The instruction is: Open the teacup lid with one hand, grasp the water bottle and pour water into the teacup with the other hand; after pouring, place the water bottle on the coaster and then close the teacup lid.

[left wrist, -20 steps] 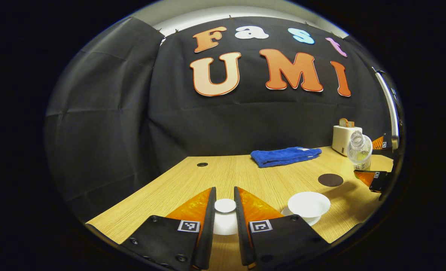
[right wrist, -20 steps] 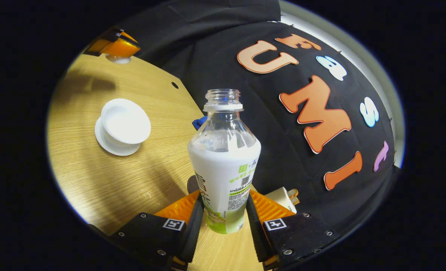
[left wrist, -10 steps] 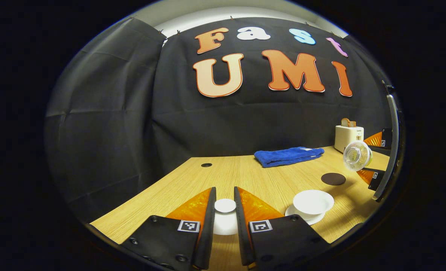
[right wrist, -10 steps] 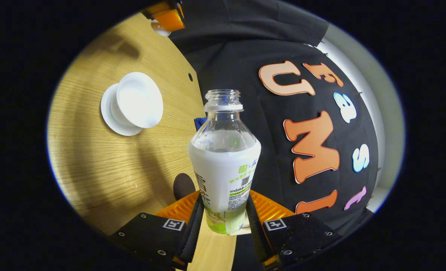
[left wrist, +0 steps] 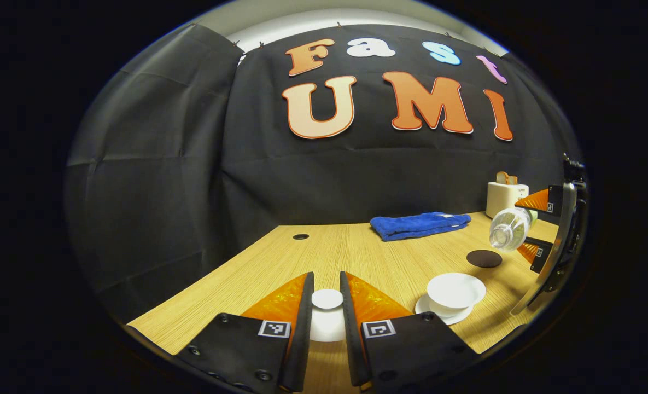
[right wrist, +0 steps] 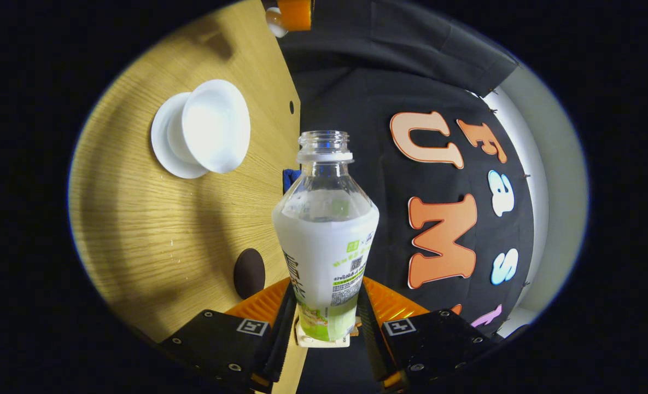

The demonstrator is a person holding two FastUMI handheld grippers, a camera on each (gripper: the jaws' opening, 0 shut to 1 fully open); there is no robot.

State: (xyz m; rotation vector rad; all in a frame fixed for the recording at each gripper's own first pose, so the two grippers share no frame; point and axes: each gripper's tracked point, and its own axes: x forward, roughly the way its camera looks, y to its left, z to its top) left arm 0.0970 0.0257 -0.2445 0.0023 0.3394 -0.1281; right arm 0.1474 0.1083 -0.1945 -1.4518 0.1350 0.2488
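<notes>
My left gripper (left wrist: 327,306) is shut on the white teacup lid (left wrist: 327,299), held low over the wooden table (left wrist: 356,257). The open white teacup (left wrist: 456,289) stands on its saucer to the right of it, also seen as the teacup (right wrist: 214,134) in the right gripper view. My right gripper (right wrist: 324,312) is shut on the uncapped water bottle (right wrist: 326,235). In the left gripper view that water bottle (left wrist: 507,229) lies tilted far over, mouth towards the cup, above and behind it. The dark round coaster (left wrist: 484,258) lies just beyond the cup, and the coaster (right wrist: 249,272) is near the bottle's base.
A folded blue towel (left wrist: 419,225) lies at the back of the table. A white toaster (left wrist: 505,197) with bread stands at the back right. A small dark hole (left wrist: 301,237) marks the tabletop near the wall.
The right gripper has rolled the bottle further over, from near upright to almost lying flat, mouth towards the cup. The left gripper has held still with the lid.
</notes>
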